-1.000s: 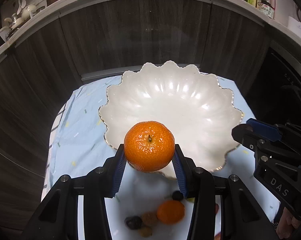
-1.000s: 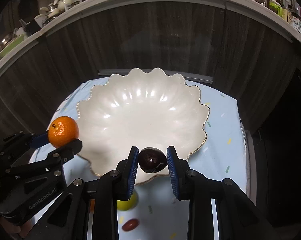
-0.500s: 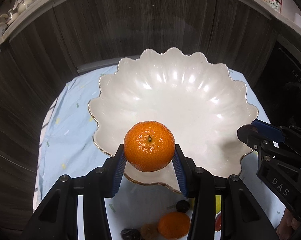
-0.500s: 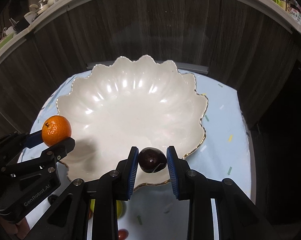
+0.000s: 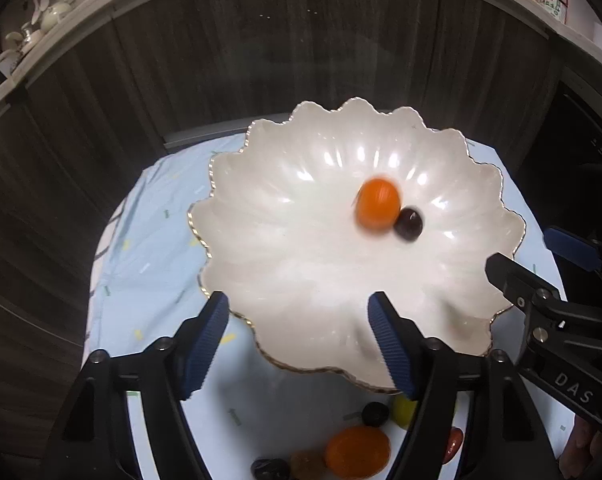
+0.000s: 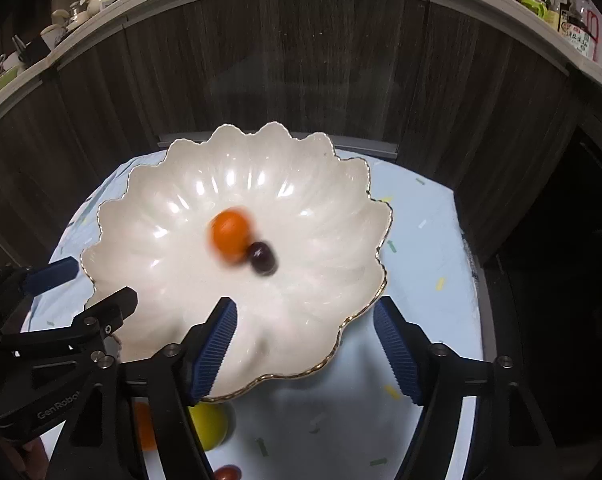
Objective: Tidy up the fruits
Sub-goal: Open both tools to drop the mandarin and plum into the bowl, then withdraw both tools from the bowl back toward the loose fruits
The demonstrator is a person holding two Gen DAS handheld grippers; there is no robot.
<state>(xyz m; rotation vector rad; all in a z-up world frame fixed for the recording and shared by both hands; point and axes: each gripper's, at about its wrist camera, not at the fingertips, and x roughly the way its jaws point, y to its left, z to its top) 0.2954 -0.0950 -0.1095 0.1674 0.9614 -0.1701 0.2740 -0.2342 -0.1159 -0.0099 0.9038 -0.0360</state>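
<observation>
A white scalloped bowl (image 5: pixel 301 288) (image 6: pixel 161 280) with a gold rim stands on the pale blue cloth. Inside it lie a blurred orange mandarin (image 5: pixel 378 205) (image 6: pixel 229 236) and a dark plum (image 5: pixel 408 223) (image 6: pixel 261 259), touching each other. My left gripper (image 5: pixel 299 316) hangs over the bowl's near edge, its jaws opening, with nothing between them. My right gripper (image 6: pixel 304 320) is likewise over the near rim, jaws opening and empty. Each gripper shows at the side of the other's view, the right gripper (image 5: pixel 529 256) in the left wrist view and the left gripper (image 6: pixel 85 284) in the right wrist view.
Loose fruit lies on the cloth (image 5: pixel 149 248) in front of the bowl: a second mandarin (image 5: pixel 357 454), a yellow fruit (image 6: pixel 209 424), dark plums (image 5: pixel 375 414) and a small red fruit (image 5: pixel 453 444). A dark wood cabinet front (image 5: pixel 301 60) stands close behind the table.
Both grippers opened and let go. The mandarin and the dark plum dropped into the middle of the bowl, where they show blurred.
</observation>
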